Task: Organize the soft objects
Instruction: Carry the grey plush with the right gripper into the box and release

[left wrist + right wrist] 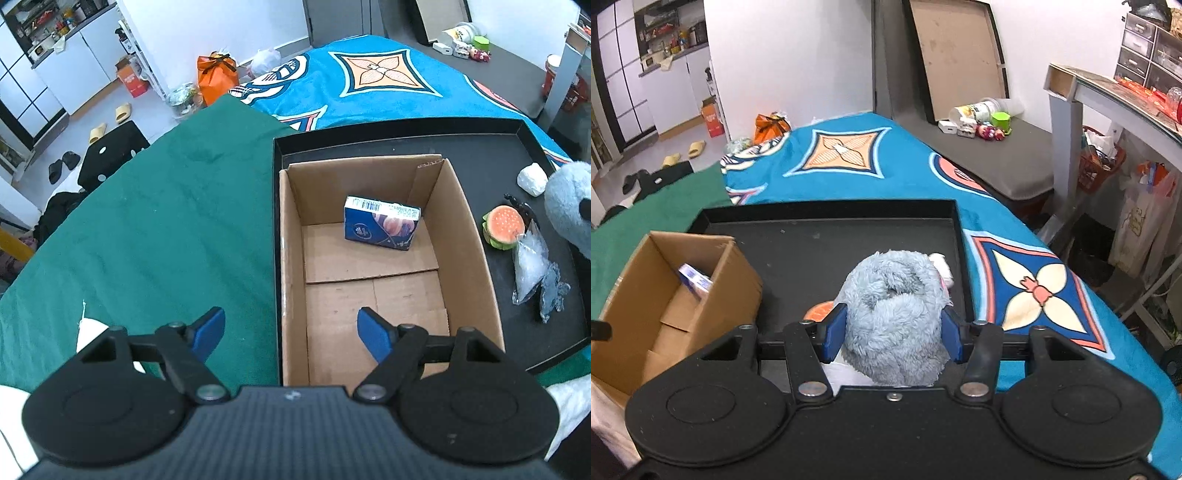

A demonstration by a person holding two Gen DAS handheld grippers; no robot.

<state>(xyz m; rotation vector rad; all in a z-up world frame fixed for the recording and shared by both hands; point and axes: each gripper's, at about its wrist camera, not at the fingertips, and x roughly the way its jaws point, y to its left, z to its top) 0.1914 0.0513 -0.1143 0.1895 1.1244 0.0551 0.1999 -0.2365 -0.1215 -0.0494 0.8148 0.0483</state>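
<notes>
- The right gripper (892, 338) pinches a fluffy grey-blue plush toy (895, 314); both blue pads press into its fur from either side, and the toy bulges up between them.
- Seen from the right wrist, the plush hangs over the black tray (827, 236), right of the cardboard box (733, 280) and not yet above its opening.
- The left gripper (291, 332) is spread wide with nothing between its fingers (one blue pad over the green cloth (147, 221), the other over the box's near end).
- Inside the box lies one thing so far: a blue tissue pack (380, 227), leaning at the far wall. The rest of the box floor is bare.
- Still on the tray, right of the box in the left wrist view: a small burger-shaped toy (504, 227), a crumpled clear plastic bag (530, 266), a bluish scrap of something soft (552, 291) just beside that bag, and a white lump (532, 179) farther back (what it is I cannot tell).
- My reading: the task is in its early part. One item is boxed, the plush is in hand and looks bound for the box, and roughly four pieces remain on the tray.
- The next move probably calls for carrying the plush leftward over the box rim before letting go; being bulky, it may cover the tissue pack.
</notes>
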